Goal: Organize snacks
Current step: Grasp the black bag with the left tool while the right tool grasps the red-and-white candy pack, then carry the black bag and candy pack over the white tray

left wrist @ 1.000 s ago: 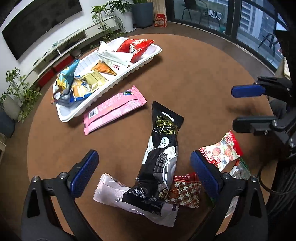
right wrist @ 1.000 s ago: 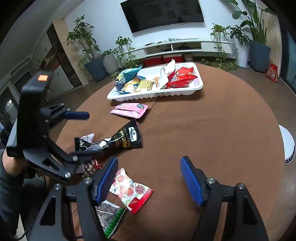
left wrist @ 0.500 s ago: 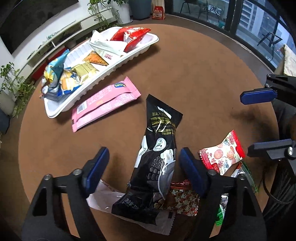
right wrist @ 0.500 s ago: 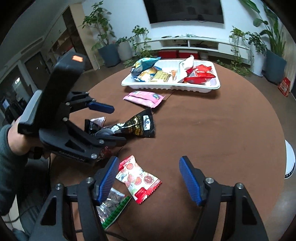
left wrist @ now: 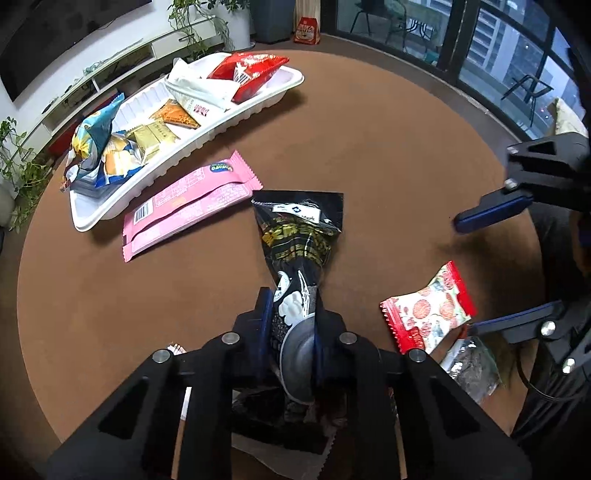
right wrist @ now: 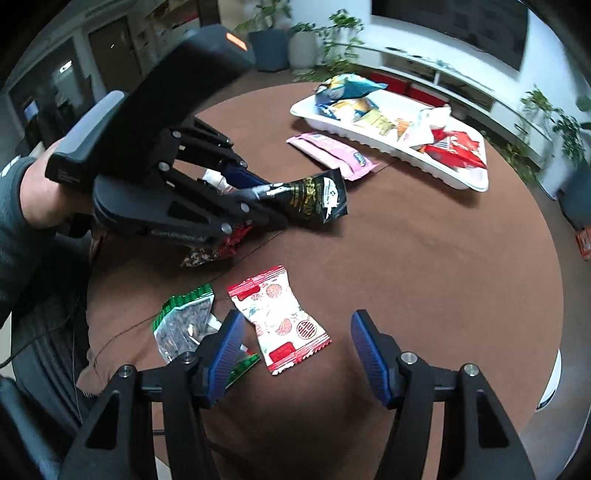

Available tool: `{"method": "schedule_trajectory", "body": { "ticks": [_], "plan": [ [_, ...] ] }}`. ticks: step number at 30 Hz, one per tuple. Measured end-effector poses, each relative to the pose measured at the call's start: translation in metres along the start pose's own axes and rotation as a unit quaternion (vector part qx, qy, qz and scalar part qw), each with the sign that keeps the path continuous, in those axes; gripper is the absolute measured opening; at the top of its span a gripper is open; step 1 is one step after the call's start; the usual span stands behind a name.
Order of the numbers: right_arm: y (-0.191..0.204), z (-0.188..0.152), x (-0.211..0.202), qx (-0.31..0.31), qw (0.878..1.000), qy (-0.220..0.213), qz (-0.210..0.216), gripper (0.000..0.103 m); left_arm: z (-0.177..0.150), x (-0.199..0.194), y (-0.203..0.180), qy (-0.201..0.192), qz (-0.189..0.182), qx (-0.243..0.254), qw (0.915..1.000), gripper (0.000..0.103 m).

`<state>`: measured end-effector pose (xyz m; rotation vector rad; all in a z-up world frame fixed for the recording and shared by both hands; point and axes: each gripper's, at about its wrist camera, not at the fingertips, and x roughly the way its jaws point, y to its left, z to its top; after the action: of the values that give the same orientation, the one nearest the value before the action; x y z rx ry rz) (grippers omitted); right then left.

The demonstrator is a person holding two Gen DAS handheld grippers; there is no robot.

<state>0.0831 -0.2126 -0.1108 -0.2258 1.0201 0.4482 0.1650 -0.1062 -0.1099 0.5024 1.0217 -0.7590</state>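
Since a second ago our left gripper [left wrist: 291, 332] has closed, its jaws now pinching the black snack bag [left wrist: 301, 236] at its near waist, mid-surface. Our right gripper [right wrist: 295, 347] hangs spread over the red-and-white packet [right wrist: 282, 317]. We judge the bag light, soft and crinkly, so a mid-body pinch suits the carry to the white tray [left wrist: 273, 98]

A round brown tabletop [left wrist: 388, 147] fills the middle of the room. Behind it a white wall carries a dark flat television [right wrist: 461, 26] above a long, low white media shelf [right wrist: 458, 81] with red boxes underneath. Leafy potted plants [right wrist: 332, 37] stand along the wall. On the other side, dark-framed floor-to-ceiling windows [left wrist: 491, 40] show outdoor chairs and buildings.
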Motion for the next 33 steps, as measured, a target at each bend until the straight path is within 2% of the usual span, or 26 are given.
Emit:
{"method": "schedule_trajectory", "body": {
  "ticks": [6, 16, 22, 23, 26, 33],
  "plan": [
    [0.01, 0.007, 0.013, -0.055, 0.998, 0.024, 0.024, 0.062, -0.004, -0.007, 0.004, -0.015, -0.013, -0.013, 0.9997, 0.016],
    [0.019, 0.007, 0.035, -0.09, 0.994, 0.066, 0.018, 0.057, -0.01, -0.019, 0.015, -0.045, -0.029, -0.037, 0.9979, 0.015],
    [0.017, 0.01, 0.037, -0.085, 0.993, 0.071, 0.032, 0.056, -0.015, -0.022, 0.014, -0.05, -0.037, -0.039, 0.9973, 0.016],
    [0.015, 0.011, 0.037, -0.083, 0.993, 0.072, 0.035, 0.054, -0.015, -0.022, 0.014, -0.051, -0.04, -0.04, 0.9971, 0.015],
    [0.005, 0.02, 0.04, -0.062, 0.995, 0.076, 0.036, 0.037, -0.015, -0.022, 0.013, -0.053, -0.043, -0.041, 0.9969, 0.015],
    [0.011, 0.019, 0.036, -0.052, 0.996, 0.063, 0.028, 0.034, -0.016, -0.026, 0.016, -0.063, -0.042, -0.048, 0.996, 0.015]
  ]
}}
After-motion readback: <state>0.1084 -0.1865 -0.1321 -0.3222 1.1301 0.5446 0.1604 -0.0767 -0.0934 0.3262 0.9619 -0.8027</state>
